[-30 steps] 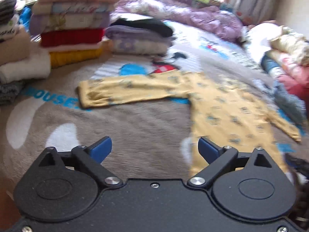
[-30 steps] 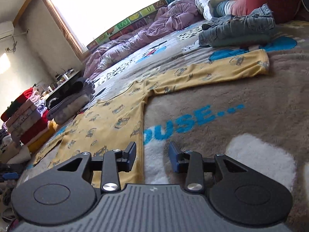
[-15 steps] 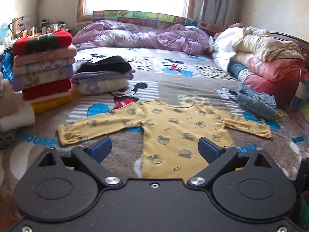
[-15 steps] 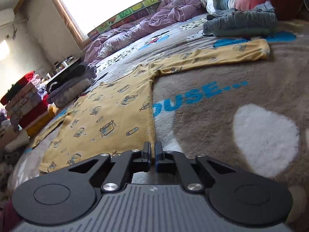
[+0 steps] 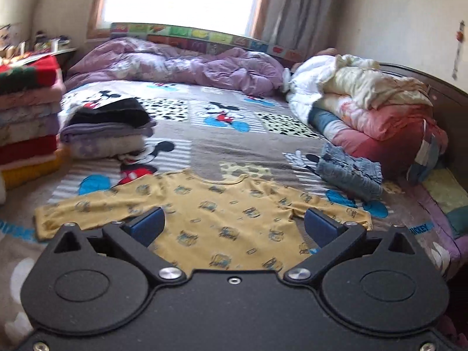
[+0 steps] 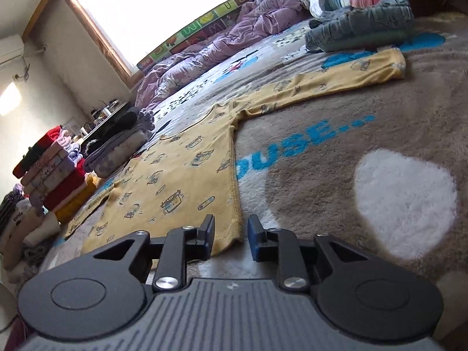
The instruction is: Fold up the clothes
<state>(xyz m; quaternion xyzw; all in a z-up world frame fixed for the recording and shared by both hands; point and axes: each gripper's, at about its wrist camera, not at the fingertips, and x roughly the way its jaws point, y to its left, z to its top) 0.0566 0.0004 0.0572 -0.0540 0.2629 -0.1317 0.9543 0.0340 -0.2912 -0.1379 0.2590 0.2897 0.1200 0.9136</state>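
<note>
A yellow long-sleeved shirt (image 5: 222, 204) with small prints lies flat on the grey cartoon blanket (image 5: 228, 149), sleeves spread to both sides. My left gripper (image 5: 232, 219) hovers above its lower half, jaws wide and still opening, with nothing between them. In the right wrist view the shirt (image 6: 181, 181) runs away from me. My right gripper (image 6: 231, 228) sits low at the shirt's bottom hem corner. Its jaws are opening; the corner lies between the blue pads (image 6: 254, 238), which do not press on it.
A tall stack of folded clothes (image 5: 29, 117) stands at the left, with a smaller folded pile (image 5: 108, 134) beside it. Folded jeans (image 5: 348, 169) lie past the right sleeve. A purple duvet (image 5: 190, 64) and rolled bedding (image 5: 365, 102) fill the back and right.
The left gripper rose and drew back, so the whole shirt now shows. The right gripper's jaws came together at the hem corner, then parted again.
</note>
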